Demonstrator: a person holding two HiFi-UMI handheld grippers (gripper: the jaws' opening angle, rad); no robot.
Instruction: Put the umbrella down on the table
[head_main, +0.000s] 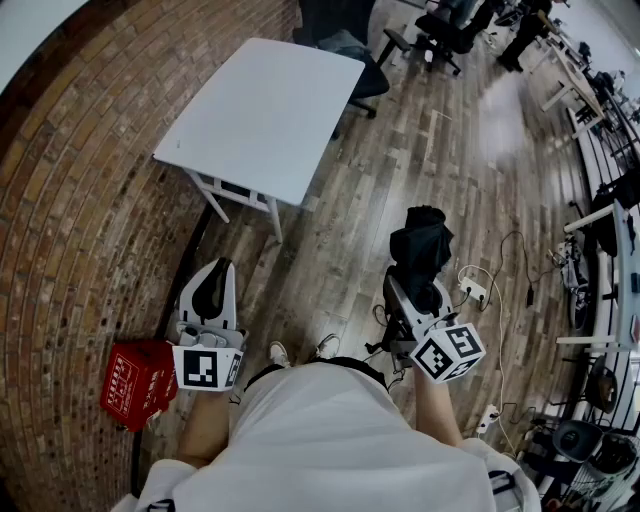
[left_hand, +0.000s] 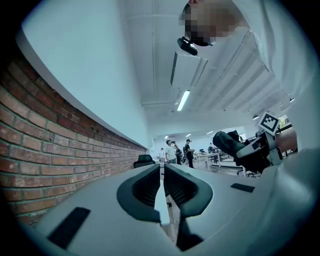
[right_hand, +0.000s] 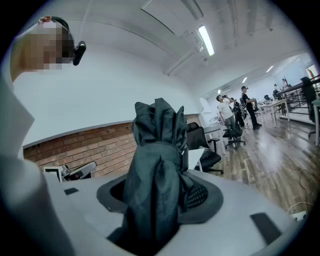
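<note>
My right gripper (head_main: 420, 278) is shut on a folded black umbrella (head_main: 420, 246), which sticks out ahead of the jaws above the wooden floor. In the right gripper view the umbrella (right_hand: 156, 170) fills the space between the two dark pads and rises past them. My left gripper (head_main: 212, 290) is shut with nothing between its pads (left_hand: 161, 192), held level to the left of my body. The white table (head_main: 265, 115) stands ahead of both grippers, its top bare; its edge (right_hand: 196, 157) shows just behind the umbrella.
A brick wall (head_main: 70, 220) curves along the left. A red box (head_main: 138, 382) lies on the floor by my left side. A dark office chair (head_main: 350, 50) stands behind the table. Cables and a power strip (head_main: 472, 290) lie on the floor at right. Several people stand far off.
</note>
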